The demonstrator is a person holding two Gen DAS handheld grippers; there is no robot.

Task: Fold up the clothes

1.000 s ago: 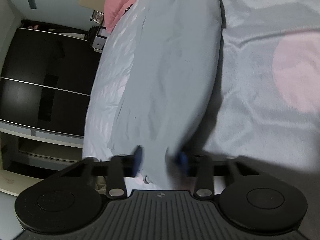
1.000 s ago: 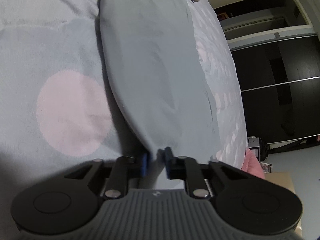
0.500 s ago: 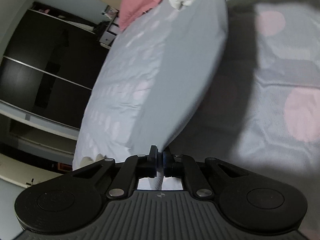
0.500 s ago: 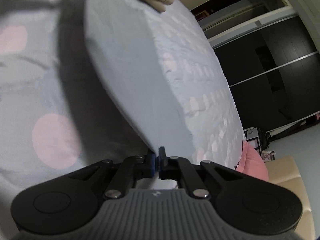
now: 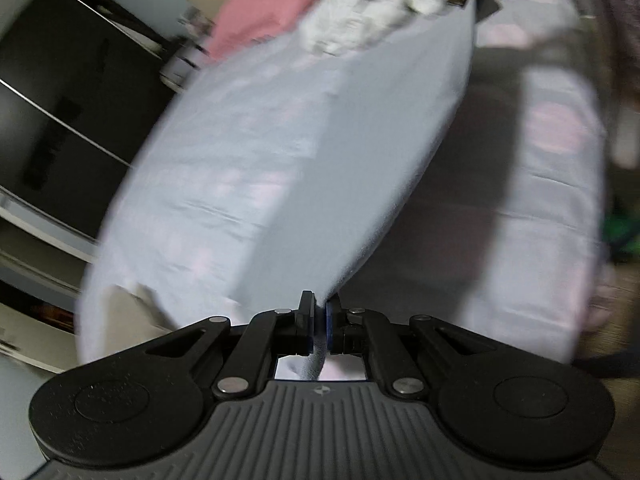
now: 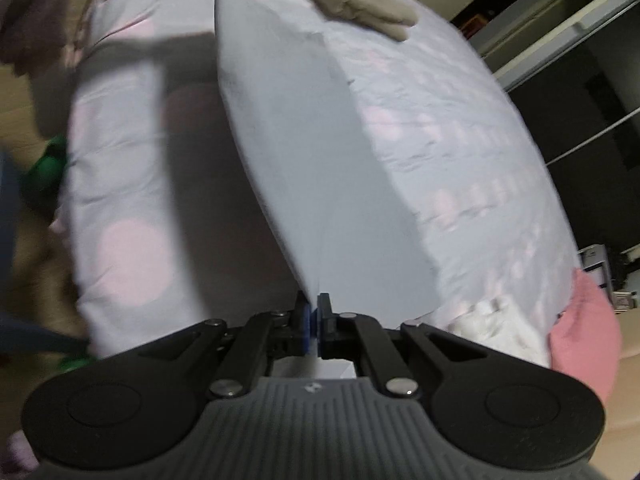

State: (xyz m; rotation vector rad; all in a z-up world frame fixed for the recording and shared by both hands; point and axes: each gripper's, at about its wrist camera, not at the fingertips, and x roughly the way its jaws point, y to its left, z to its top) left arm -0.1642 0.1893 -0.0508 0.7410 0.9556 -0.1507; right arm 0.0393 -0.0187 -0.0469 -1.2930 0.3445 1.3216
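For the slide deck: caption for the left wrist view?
Left gripper shut on grey garment, lifted above polka-dot bedspread.

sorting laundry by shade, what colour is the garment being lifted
Plain pale blue-grey garment, no pattern; clearest in the right wrist view.

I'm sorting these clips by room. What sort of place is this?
Most likely a bedroom: a bed with a pink-dotted cover, dark sliding wardrobe doors, and a pile of clothes waiting beside the lifted grey garment.
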